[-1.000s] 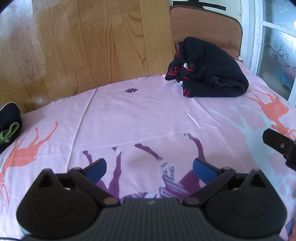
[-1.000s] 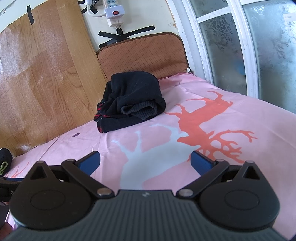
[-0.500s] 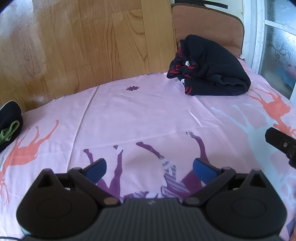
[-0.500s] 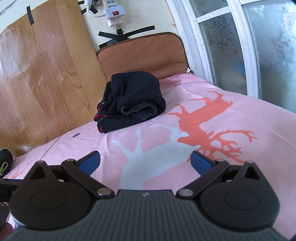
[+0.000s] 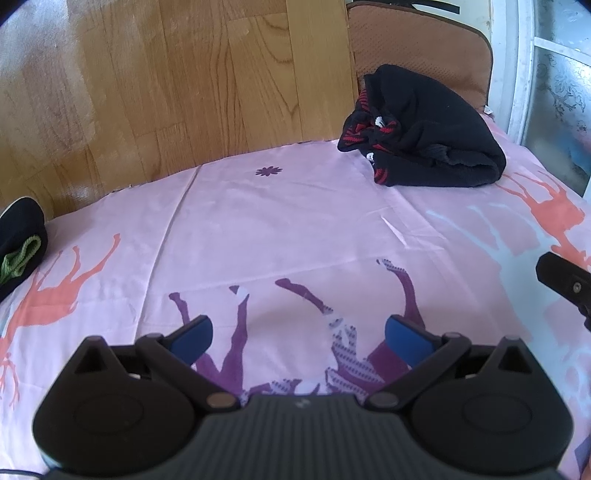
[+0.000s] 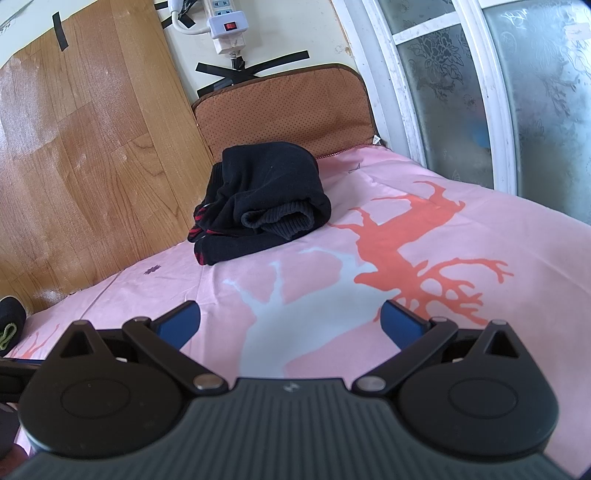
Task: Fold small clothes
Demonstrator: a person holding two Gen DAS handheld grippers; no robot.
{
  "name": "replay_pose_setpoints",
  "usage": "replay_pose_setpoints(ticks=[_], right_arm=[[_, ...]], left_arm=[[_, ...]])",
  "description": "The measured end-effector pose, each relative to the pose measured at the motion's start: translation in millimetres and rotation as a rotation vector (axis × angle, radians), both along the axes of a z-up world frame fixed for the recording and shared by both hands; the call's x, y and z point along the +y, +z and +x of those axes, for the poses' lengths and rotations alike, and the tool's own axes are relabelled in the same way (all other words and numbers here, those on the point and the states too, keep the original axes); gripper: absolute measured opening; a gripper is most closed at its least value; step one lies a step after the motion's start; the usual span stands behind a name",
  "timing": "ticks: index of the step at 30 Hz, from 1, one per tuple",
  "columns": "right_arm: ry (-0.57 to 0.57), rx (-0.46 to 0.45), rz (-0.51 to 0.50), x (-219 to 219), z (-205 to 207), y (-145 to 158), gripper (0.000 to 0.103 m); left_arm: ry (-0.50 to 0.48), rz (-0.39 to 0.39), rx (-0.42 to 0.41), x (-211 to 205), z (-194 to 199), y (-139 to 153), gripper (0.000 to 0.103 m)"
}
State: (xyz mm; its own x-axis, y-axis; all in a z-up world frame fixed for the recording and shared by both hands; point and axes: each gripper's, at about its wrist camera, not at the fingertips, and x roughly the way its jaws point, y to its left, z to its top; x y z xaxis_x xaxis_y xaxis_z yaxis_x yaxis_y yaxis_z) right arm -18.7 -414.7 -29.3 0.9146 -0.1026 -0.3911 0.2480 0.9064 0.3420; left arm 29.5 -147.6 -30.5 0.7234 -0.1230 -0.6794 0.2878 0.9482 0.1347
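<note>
A bundled black garment with red and white trim (image 5: 424, 133) lies at the far right of the pink deer-print sheet (image 5: 295, 221), against a brown cushion. It also shows in the right wrist view as a black garment (image 6: 262, 199) straight ahead. My left gripper (image 5: 298, 335) hovers open over the sheet's purple deer print, holding nothing. My right gripper (image 6: 290, 319) is open and empty too, well short of the garment. Part of the right gripper's black body (image 5: 565, 280) shows at the right edge of the left wrist view.
A second dark item with a green loop (image 5: 20, 251) sits at the sheet's left edge. A wooden panel (image 5: 166, 92) backs the bed, with a brown cushion (image 6: 288, 110), a taped power strip (image 6: 225, 26) and a frosted window (image 6: 498, 92) to the right.
The left wrist view has shifted slightly, so the black garment sits a little higher and nearer the centre. The right gripper has barely moved. Both stay open.
</note>
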Motion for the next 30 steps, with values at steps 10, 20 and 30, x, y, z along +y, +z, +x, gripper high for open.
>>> replay_pose_setpoints(ticks=[10,20,30], right_arm=[[0.001,0.0,0.001,-0.4,0.0,-0.2,0.103],[0.001,0.0,0.001,-0.2,0.3,-0.6,0.103],[-0.001,0.002,0.003,-0.5,0.6,-0.3,0.103]], left_arm=[[-0.001,0.004,0.005,0.2,0.1,0.0,0.103],[-0.006,0.006,0.005,0.0,0.0,-0.5,0.103],[-0.006,0.005,0.007,-0.1,0.2,-0.2,0.103]])
